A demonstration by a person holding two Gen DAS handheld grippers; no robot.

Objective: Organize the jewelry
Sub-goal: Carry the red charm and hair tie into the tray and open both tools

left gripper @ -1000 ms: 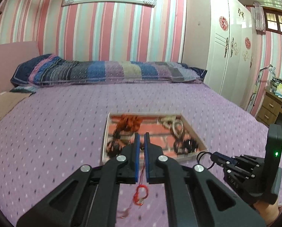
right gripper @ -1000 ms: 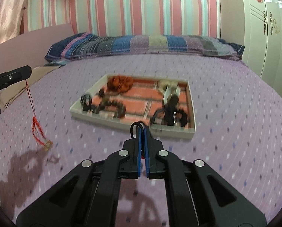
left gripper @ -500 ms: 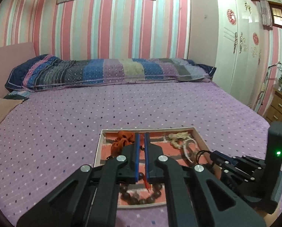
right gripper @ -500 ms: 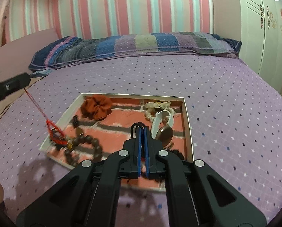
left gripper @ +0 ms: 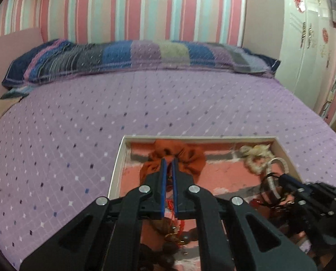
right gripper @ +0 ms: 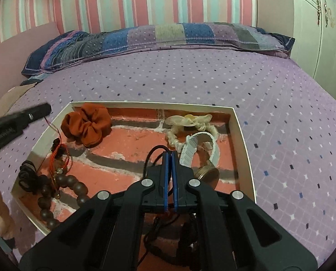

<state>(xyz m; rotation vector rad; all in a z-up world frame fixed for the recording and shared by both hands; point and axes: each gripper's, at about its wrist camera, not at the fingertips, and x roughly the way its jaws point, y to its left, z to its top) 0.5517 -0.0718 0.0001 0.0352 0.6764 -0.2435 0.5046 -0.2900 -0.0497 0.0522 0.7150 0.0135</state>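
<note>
From my left wrist camera, my left gripper (left gripper: 169, 164) is pinching a red cord bracelet (left gripper: 170, 205), whose thin red string runs down between the nearly closed blue pads. Its lower loops and a small gold charm lie bunched at 6 o'clock on the brick-print floor of the white-rimmed tray (left gripper: 117, 164), largely hidden behind my own fingers. An orange scrunchie (left gripper: 190, 158) sits just past the tips at 12 o'clock, a cream scrunchie (left gripper: 256, 158) at 2 o'clock. My right gripper (left gripper: 283, 177) enters at 4 o'clock, blurred, with a black loop at its tip. The tray rests on the purple dotted bed (left gripper: 77, 113).

From my right wrist camera, my right gripper (right gripper: 170, 155) is pressed together on a thin black hair tie (right gripper: 151, 155), which arcs out at 11 o'clock; the rest trails under the fingers and is hard to make out. The left gripper (right gripper: 43, 109) shows at 9 o'clock, the red cord dropping from it to a red bundle (right gripper: 59, 155) in the tray's left part, beside a dark wooden bead bracelet (right gripper: 61, 194). A white ribbed band (right gripper: 190, 149) and a brass disc (right gripper: 209, 174) lie at 2 o'clock, partly cut off by my fingers.
</note>
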